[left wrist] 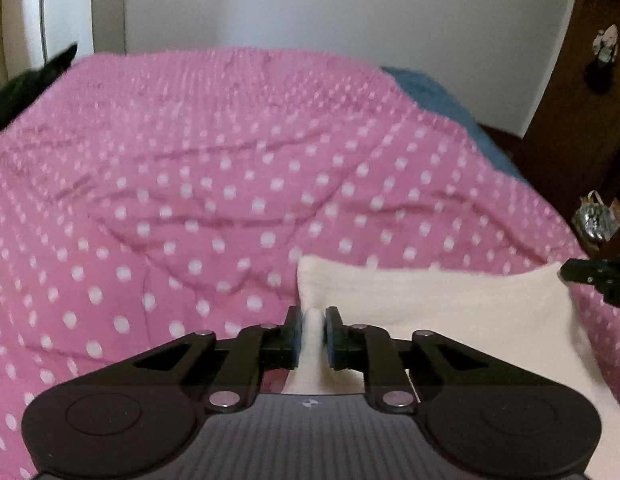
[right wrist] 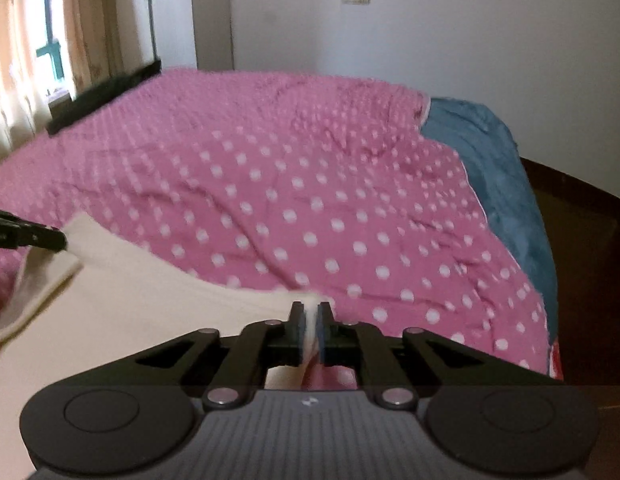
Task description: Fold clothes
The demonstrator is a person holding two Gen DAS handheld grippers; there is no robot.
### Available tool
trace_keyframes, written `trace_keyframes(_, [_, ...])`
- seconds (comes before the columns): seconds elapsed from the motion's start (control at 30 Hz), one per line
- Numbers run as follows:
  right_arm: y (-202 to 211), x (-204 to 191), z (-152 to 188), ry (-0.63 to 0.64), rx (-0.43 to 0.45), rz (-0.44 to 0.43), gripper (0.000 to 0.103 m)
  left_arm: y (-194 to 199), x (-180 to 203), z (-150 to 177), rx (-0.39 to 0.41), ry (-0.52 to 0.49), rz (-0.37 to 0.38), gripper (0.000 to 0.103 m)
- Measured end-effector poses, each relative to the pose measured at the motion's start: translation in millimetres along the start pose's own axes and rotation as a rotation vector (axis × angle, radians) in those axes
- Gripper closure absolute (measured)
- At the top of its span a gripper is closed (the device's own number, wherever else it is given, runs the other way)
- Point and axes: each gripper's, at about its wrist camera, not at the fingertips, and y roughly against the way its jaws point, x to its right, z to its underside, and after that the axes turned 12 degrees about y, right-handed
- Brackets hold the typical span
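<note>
I am holding the cream garment [left wrist: 449,312] above the polka-dot quilt [left wrist: 190,184], left gripper [left wrist: 313,334] and right gripper [right wrist: 311,330] each pinching an edge; I am keeping both level and taut.

One bed [right wrist: 409,184] is filling both views, and everything else is being counted against it. One pink polka-dot cover [left wrist: 198,184] is lying over it, and one blue blanket [right wrist: 493,168] is showing at its far right edge. One cream garment [left wrist: 449,312] is lying at its near edge. Two tongs are gripping that garment: left tongs [left wrist: 313,322] and right tongs [right wrist: 308,314], each pinching one fold.
</note>
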Motion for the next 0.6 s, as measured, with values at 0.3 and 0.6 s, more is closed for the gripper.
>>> trace_keyframes(0.3, [50, -21, 14, 0.037, 0.034, -0.105, 0.070, 43, 7, 12, 0.064, -0.039, 0.007, 0.078])
trace_keyframes(0.6, [94, -60, 37, 0.091, 0.042, -0.252, 0.050, 27, 50, 45, -0.013, -0.127, 0.001, 0.063])
